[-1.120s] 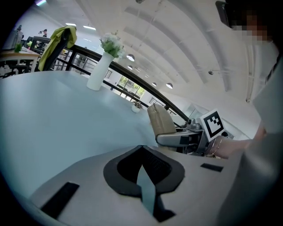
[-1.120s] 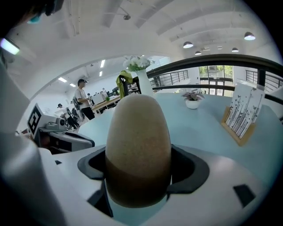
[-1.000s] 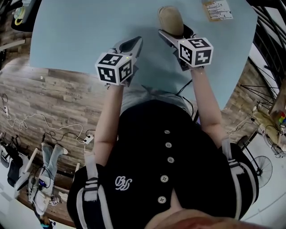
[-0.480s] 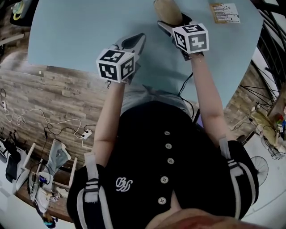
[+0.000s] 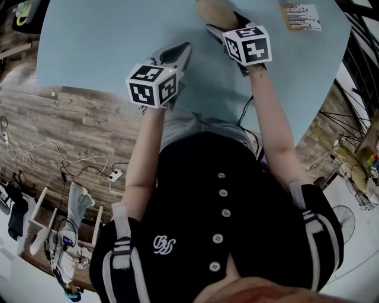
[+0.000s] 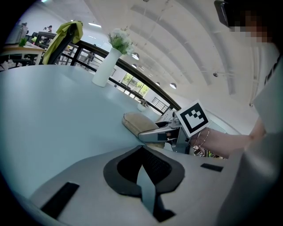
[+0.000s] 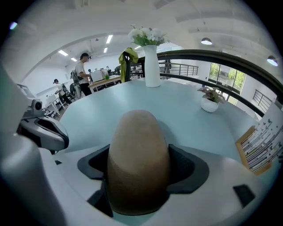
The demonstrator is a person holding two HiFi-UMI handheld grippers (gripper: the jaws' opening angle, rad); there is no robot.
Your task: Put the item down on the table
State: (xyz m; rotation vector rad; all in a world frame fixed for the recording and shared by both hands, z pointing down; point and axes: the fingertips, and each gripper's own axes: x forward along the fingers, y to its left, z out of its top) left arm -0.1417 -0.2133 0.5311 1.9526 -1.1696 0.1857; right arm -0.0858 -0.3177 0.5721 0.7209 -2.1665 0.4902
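Observation:
A tan, rounded oblong item (image 7: 138,159) is clamped between the jaws of my right gripper (image 7: 138,178), which is shut on it. In the head view the item (image 5: 214,12) pokes out past the right gripper (image 5: 221,26) over the far part of the light blue table (image 5: 100,41). From the left gripper view the item (image 6: 138,123) hangs low over the tabletop; whether it touches I cannot tell. My left gripper (image 5: 176,54) hovers nearer the table's front edge, shut, and its jaws (image 6: 143,170) hold nothing.
A white vase with flowers (image 7: 151,66) stands at the far side of the table and a small potted plant (image 7: 208,102) to its right. A printed card (image 5: 302,16) lies at the far right. A railing runs behind the table.
My right gripper has carried the tan item farther out over the table, away from the person's body. The left gripper has hardly moved.

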